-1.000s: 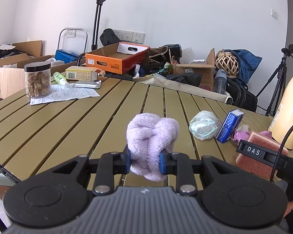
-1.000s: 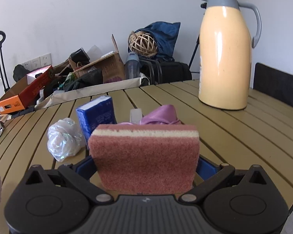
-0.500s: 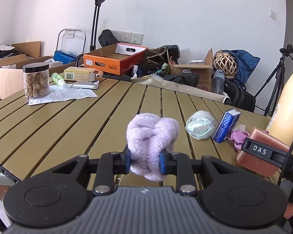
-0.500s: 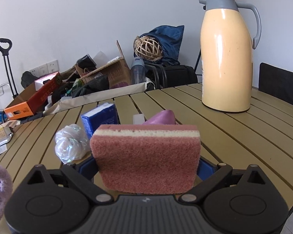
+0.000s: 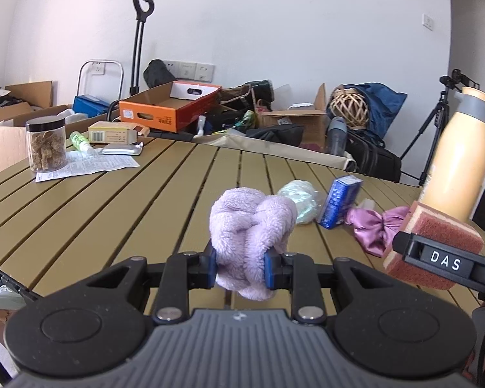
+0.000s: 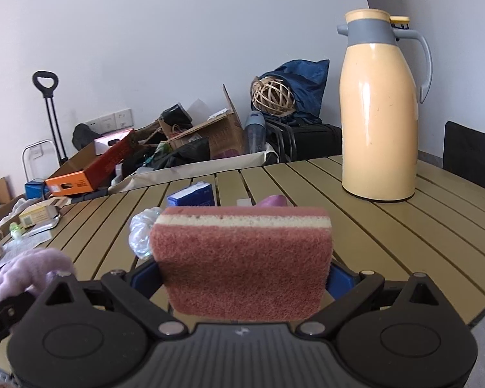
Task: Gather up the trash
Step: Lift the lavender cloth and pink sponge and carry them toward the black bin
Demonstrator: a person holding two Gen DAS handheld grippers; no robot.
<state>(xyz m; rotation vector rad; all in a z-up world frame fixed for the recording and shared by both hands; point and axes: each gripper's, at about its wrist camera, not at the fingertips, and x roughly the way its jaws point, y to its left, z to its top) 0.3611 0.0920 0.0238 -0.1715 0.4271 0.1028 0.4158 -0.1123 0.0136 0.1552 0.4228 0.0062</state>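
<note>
**Both tongs loaded above the slatted bench**

My left tongs (image 5: 240,266) are pinching a fluffy lilac cloth (image 5: 250,223), bunched into knots. My right tongs (image 6: 242,278) are clamping a coarse pink scouring sponge (image 6: 242,255) upright, tilting slightly downward over the bench (image 5: 113,200).

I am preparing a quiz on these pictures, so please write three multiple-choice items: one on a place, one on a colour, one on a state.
1. Where does the yellow jug stand?
A. on the floor
B. on the table
C. inside a cardboard box

2. What colour is the small carton beside the crumpled plastic?
A. blue
B. green
C. black

3. What is the right gripper doing?
A. it is open and holds nothing
B. it is clamped on a sponge
C. it is clamped on a jar

Answers:
1 B: the yellow jug stands upright on the table.
2 A: the carton next to the crumpled plastic is blue.
3 B: the right gripper pinches the sponge by its two ends.
</note>
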